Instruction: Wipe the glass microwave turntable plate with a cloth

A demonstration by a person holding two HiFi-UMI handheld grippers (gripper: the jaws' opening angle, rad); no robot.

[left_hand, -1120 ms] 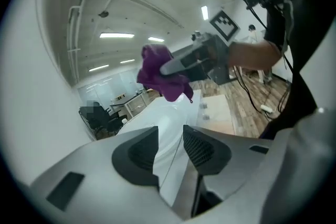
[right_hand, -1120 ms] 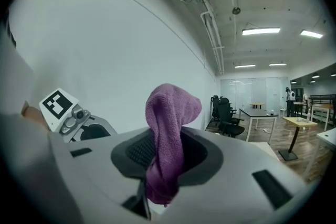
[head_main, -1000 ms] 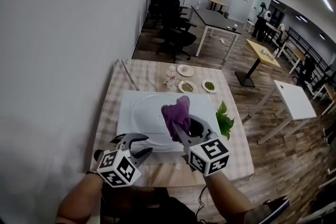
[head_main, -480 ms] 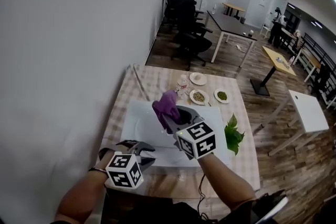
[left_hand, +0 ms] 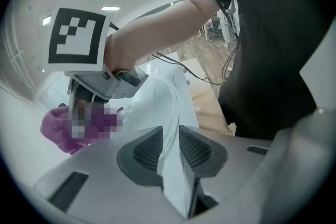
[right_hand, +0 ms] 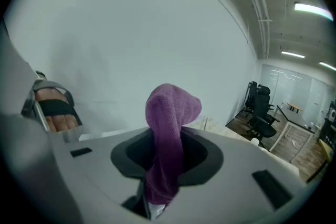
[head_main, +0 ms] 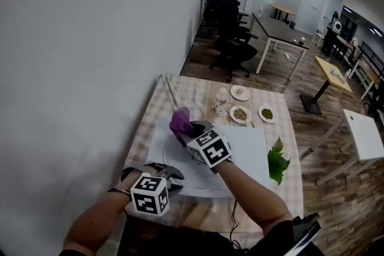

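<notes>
The glass turntable plate (head_main: 207,180) lies on a white mat (head_main: 249,144) on the checked table. My left gripper (head_main: 173,175) is at the plate's near left rim. In the left gripper view the rim (left_hand: 171,105) runs between the closing jaws of my left gripper (left_hand: 170,147), with a narrow gap still showing at the pads. My right gripper (head_main: 191,130) hovers over the plate's far left part, shut on a purple cloth (head_main: 179,119). In the right gripper view the cloth (right_hand: 170,123) stands up out of my right gripper (right_hand: 163,165). The cloth (left_hand: 55,131) also shows at the left gripper view's left.
Three small dishes (head_main: 240,92) (head_main: 240,114) (head_main: 267,113) and a small bottle (head_main: 220,104) stand at the table's far side. Green leaves (head_main: 278,162) lie right of the mat. A white wall runs close along the left. Office chairs and desks stand beyond.
My right gripper has carried the cloth left and forward over the plate. My left gripper has sunk to the plate's near rim and its jaws have narrowed around it.
</notes>
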